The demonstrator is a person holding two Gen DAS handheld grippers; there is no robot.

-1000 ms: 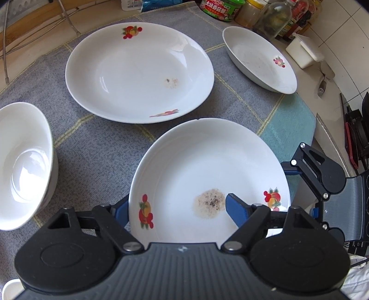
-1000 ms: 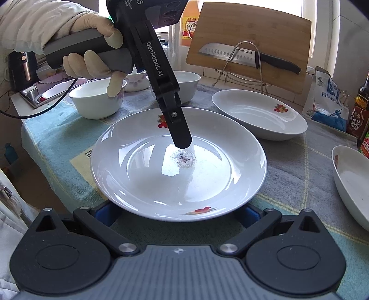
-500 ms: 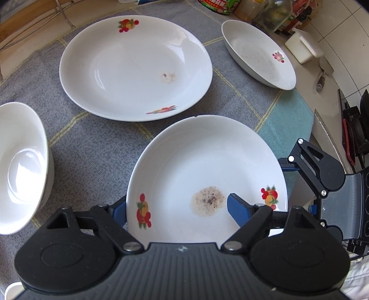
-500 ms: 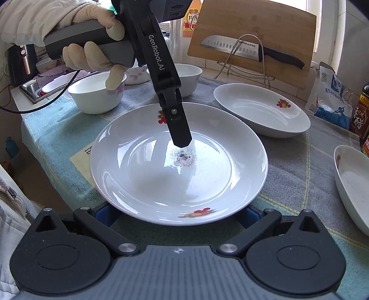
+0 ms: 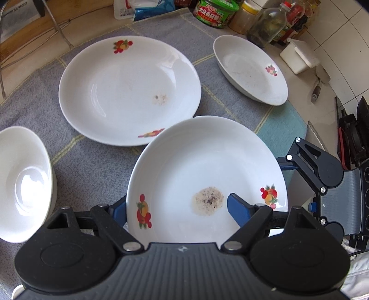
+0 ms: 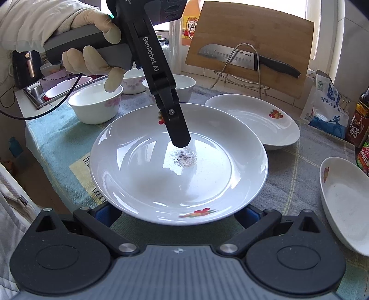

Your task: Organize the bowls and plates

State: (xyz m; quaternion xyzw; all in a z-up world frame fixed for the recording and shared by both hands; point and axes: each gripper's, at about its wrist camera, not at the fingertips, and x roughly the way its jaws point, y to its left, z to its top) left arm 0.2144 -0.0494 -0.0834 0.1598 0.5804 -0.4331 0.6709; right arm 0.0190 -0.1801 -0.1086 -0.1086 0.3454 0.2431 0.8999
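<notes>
Left gripper [image 5: 176, 208] clamps soiled plate [image 5: 207, 170] rim, raised over grey cloth [image 5: 92, 161]; right gripper [image 6: 177, 213] jaws spread wide beneath it.

Plate [image 5: 207, 166] betw. left gripper [image 5: 177, 210] fingers [image 5: 237, 211]: white w/ red-orange fruit motifs at rim, brown speckled stain at centre; fingers blue, gripper body black; second plate [image 5: 120, 92] beyond fingers: white, same fruit print, faint brown spot; bowl [image 5: 23, 182] left of fingers: plain white; cloth [image 5: 92, 166] underneath: grey w/ pale yellow lines, teal patch to the right; jar [image 5: 214, 11] far ahead: green w/ red label.
</notes>
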